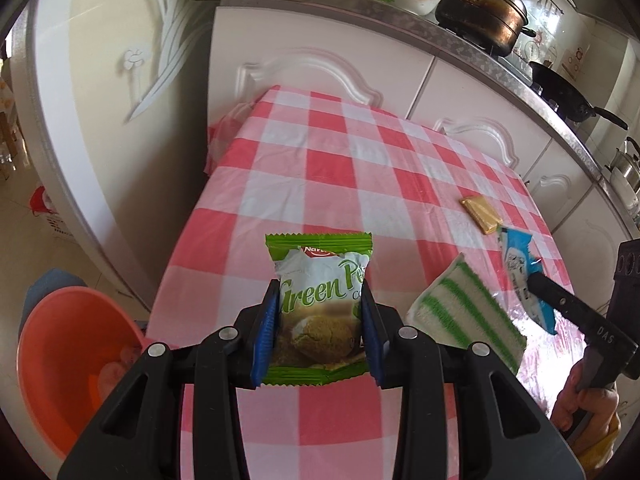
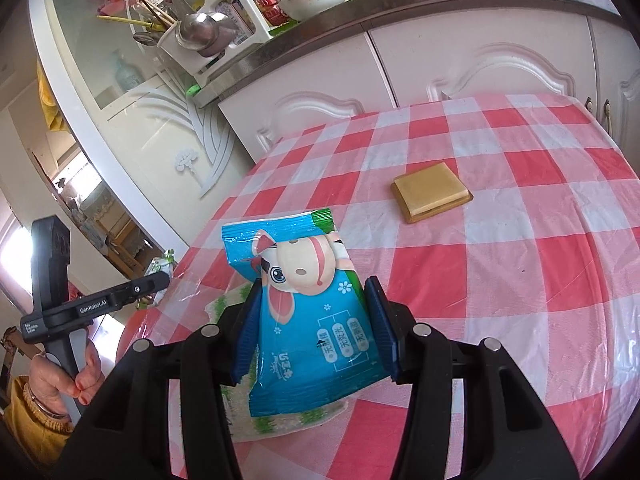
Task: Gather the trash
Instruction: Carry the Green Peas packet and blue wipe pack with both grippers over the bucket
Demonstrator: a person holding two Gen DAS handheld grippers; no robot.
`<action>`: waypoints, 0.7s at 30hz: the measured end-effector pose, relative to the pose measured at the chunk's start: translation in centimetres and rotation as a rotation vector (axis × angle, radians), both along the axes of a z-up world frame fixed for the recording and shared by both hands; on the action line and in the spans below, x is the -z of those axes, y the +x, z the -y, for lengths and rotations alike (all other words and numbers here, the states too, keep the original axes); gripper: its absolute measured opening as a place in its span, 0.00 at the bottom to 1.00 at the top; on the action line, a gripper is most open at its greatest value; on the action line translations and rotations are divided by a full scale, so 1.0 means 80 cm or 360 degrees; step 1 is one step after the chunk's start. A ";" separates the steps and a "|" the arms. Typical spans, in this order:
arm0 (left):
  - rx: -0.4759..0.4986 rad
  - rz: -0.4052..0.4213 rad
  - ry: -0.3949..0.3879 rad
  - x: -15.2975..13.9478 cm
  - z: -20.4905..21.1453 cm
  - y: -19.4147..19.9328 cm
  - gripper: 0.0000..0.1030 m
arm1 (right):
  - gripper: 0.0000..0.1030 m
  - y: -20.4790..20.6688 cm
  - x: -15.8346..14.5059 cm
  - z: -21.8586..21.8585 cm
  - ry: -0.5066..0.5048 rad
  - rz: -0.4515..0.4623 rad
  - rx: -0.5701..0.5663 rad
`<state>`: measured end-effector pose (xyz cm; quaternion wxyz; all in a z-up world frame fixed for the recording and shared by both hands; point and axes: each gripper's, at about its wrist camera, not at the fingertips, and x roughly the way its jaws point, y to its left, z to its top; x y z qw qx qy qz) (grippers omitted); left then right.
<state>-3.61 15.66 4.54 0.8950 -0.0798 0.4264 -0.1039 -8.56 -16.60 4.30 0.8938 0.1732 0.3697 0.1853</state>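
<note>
Over a checked table (image 1: 360, 168), the left gripper (image 1: 320, 334) clamps a green wrapper (image 1: 320, 300) and the right gripper (image 2: 316, 330) a blue wrapper (image 2: 308, 304), both lifted; next likely calls for dropping them into the orange bin (image 1: 60, 352) at left.

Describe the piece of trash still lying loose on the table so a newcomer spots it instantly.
Start at the red-and-white checked table below the white kitchen cabinets. Past the blue wrapper lies the gold packet: flat, square, plain, unlike the striped cloth.
</note>
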 end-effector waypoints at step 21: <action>-0.0167 0.0013 0.0017 0.018 -0.076 -0.063 0.38 | 0.50 -0.027 -0.016 -0.040 0.0018 0.0025 -0.0060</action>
